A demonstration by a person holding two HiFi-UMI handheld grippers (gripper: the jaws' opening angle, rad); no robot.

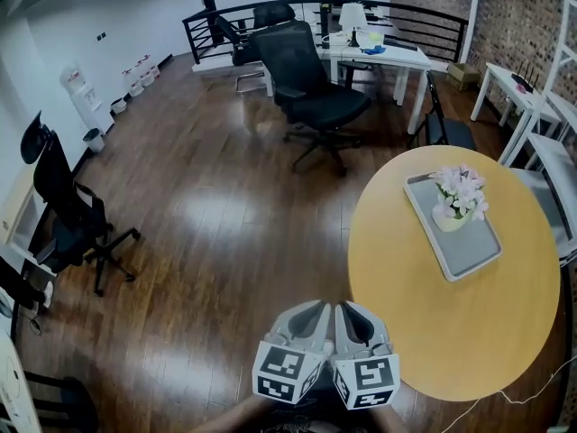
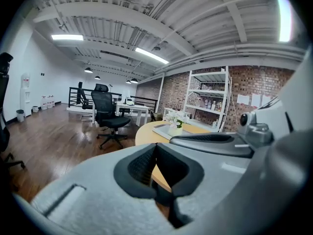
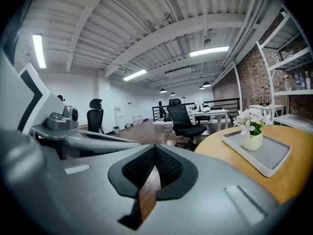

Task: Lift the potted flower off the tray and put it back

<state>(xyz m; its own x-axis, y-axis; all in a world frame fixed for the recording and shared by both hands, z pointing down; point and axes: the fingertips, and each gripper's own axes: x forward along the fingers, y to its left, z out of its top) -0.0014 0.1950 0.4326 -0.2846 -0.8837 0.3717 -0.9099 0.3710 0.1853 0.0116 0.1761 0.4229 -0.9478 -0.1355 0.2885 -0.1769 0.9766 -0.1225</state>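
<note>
Table (image 1: 451, 332): round, yellow top; every place below is given from it.
Tray (image 1: 469, 251): grey, rectangular, lying on the table's far half, slanted to the table's edge.
Potted flower (image 1: 458, 204): pale pink-white blooms in a cream pot, upright on the far end of the tray (not lifted).
Left tool (image 2: 156, 151): clenched, tips together, nothing between the pads; held off the table's near edge, above the wooden floor (image 1: 198, 215), well apart from the tray.
Right tool (image 3: 155, 153): clenched, empty; just beside the left tool on the side nearer the table, facing across the table toward the tray.
Office chair (image 1: 311, 88): black, on the floor beyond the table's far edge.
White desk (image 1: 379, 57): behind the chair, farther from the table.
</note>
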